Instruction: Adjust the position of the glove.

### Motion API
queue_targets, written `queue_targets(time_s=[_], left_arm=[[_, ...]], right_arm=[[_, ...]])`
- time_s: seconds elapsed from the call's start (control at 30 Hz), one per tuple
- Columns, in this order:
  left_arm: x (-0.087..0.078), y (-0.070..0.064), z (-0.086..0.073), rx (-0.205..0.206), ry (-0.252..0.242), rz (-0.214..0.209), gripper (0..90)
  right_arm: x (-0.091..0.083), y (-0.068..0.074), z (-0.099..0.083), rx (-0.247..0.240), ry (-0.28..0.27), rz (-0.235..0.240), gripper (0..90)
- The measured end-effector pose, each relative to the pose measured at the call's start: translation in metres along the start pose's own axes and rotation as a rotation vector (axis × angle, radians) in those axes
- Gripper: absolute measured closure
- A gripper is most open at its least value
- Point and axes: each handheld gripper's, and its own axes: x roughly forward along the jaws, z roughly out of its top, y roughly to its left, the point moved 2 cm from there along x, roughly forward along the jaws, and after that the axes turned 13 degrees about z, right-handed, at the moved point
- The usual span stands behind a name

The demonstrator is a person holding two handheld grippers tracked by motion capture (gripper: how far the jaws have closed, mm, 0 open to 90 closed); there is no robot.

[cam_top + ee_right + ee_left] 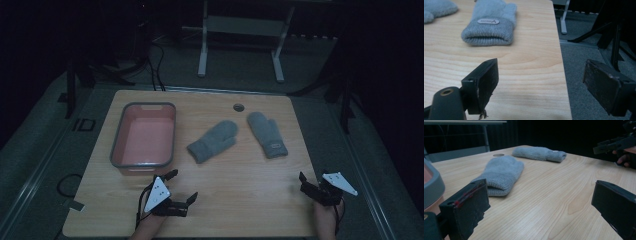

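Two grey knitted mittens lie on the wooden table point(240, 175). The left mitten point(214, 140) point(501, 173) lies at an angle near the middle, its cuff toward me. The right mitten point(266, 134) point(539, 153) point(490, 27) has a small label on its cuff. My left gripper point(183, 185) point(539, 195) hovers open near the front edge, its jaws wide apart and empty, facing the left mitten. My right gripper point(313, 176) point(540, 72) is open at the front right corner, one jaw past the table's edge, the labelled cuff ahead of it.
A pink tub with a grey rim point(116, 142) point(434, 187) stands at the left, just beyond my left gripper. A round hole point(238, 107) sits near the table's far edge. The table's right edge point(562, 67) drops to grey carpet. A white frame point(202, 50) stands behind.
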Motion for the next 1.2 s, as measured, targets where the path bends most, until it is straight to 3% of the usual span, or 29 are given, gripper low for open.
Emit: queue_targets(time_s=[0.03,0.2,0.33,0.4,0.47,0.53,0.6,0.8,0.93,1.03,1.2], left_arm=[[0.0,0.0,0.0,0.0,0.0,0.0,1.5],[0.0,0.0,0.0,-0.008,0.001,0.008,1.5],[0.0,0.0,0.0,-0.003,0.004,0.015,1.5],[0.0,-0.001,0.0,-0.003,0.008,0.015,1.6],[0.001,0.0,0.0,-0.007,0.011,0.012,1.5],[0.001,0.001,0.0,-0.014,0.01,0.01,1.5],[0.0,0.001,0.0,-0.024,0.002,0.011,1.6],[-0.001,0.001,0.0,-0.014,-0.003,0.01,1.5],[-0.001,0.001,0.0,-0.019,-0.005,0.012,1.5],[-0.001,0.001,0.0,-0.014,-0.006,0.014,1.5],[-0.001,0.001,0.0,-0.011,-0.006,0.013,1.6]], right_arm=[[0.001,0.001,0.0,0.004,0.014,-0.017,13.4],[0.001,0.001,-0.001,0.009,0.027,-0.003,13.4],[0.002,0.003,0.0,0.034,0.071,0.08,13.4],[0.003,0.005,0.0,0.037,0.084,0.098,13.4],[0.007,0.011,0.004,0.037,0.123,0.159,13.4],[0.01,0.014,0.008,0.032,0.136,0.174,13.4],[0.013,0.017,0.014,0.026,0.141,0.2,13.4],[0.018,0.025,0.03,-0.019,0.141,0.2,14.1],[0.026,0.031,0.043,-0.056,0.168,0.204,13.1],[0.034,0.036,0.054,-0.048,0.195,0.234,13.4],[0.045,0.046,0.07,-0.089,0.209,0.265,13.4]])
